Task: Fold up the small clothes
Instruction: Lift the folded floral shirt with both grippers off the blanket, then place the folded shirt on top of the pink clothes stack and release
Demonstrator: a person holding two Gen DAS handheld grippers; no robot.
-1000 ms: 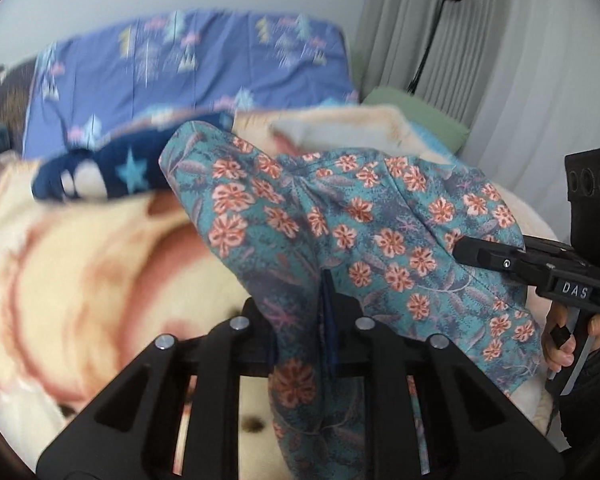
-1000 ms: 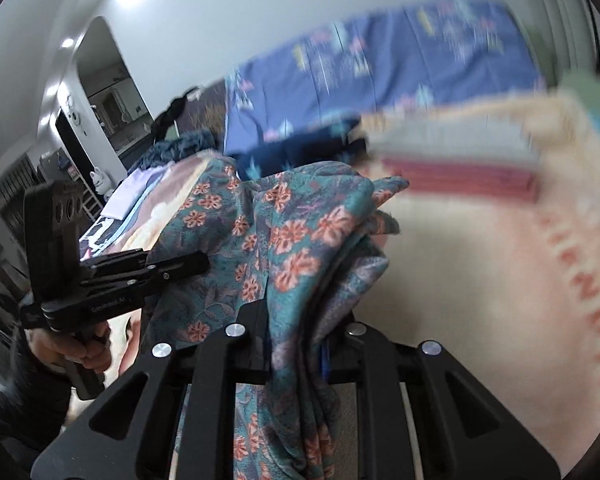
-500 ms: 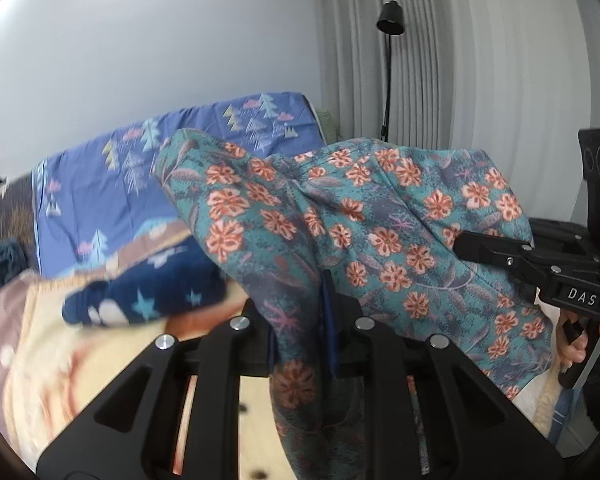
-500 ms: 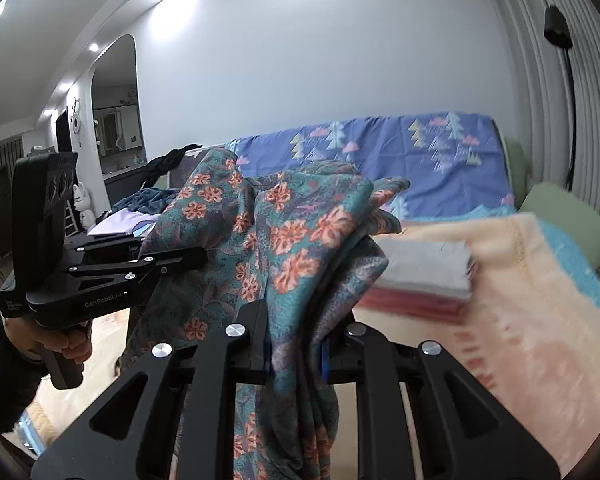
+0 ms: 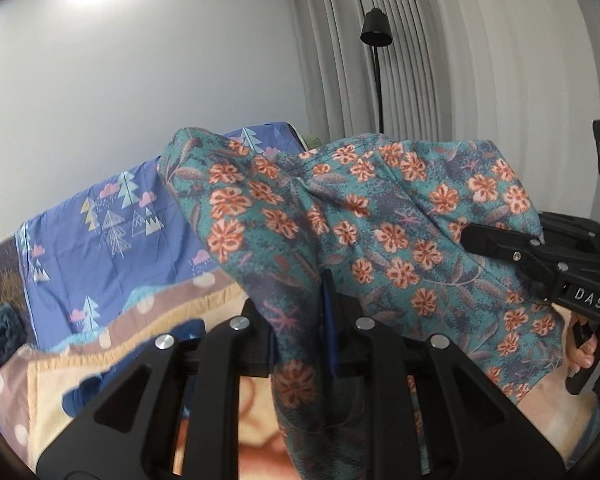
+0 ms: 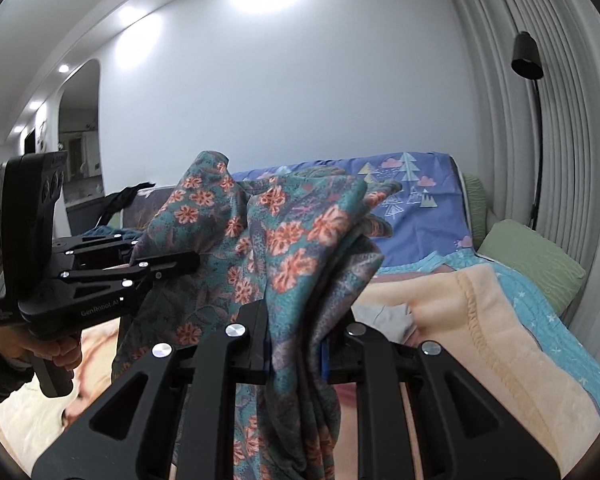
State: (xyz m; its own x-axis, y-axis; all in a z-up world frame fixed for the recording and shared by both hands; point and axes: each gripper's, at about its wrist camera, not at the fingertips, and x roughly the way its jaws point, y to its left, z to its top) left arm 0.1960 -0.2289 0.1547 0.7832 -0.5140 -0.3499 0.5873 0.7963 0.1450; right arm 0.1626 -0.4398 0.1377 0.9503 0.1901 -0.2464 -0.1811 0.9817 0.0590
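Left gripper point(image 5: 306, 320) is clamped narrow on a bunched edge of the floral garment point(image 5: 380, 216), the cloth pinched right between its fingers and spilling down below them. Right gripper point(image 6: 296, 344) is closed the same way on another gathered edge of the garment point(image 6: 284, 248), thick folds squeezed between its pads. So the garment hangs in the air between the two, stretched across from one grip to the other, clear above the bed point(image 6: 500, 340).

From the left camera the right gripper point(image 5: 466, 236) comes in from the right edge, its tip at the cloth, a hand point(image 5: 584, 352) on its handle. From the right camera the left gripper point(image 6: 194, 258) reaches in from the left, tip at the fabric, a hand point(image 6: 44, 352) below it.

Under the garment lies a peach blanket point(image 6: 488, 320). A grey folded piece point(image 6: 384, 316) sits on it just past the right gripper. A blue tree-print sheet point(image 5: 112, 224) covers the far end, a green pillow point(image 6: 532, 256) beside it. A black lamp point(image 6: 528, 56) stands by the curtain point(image 5: 480, 60).
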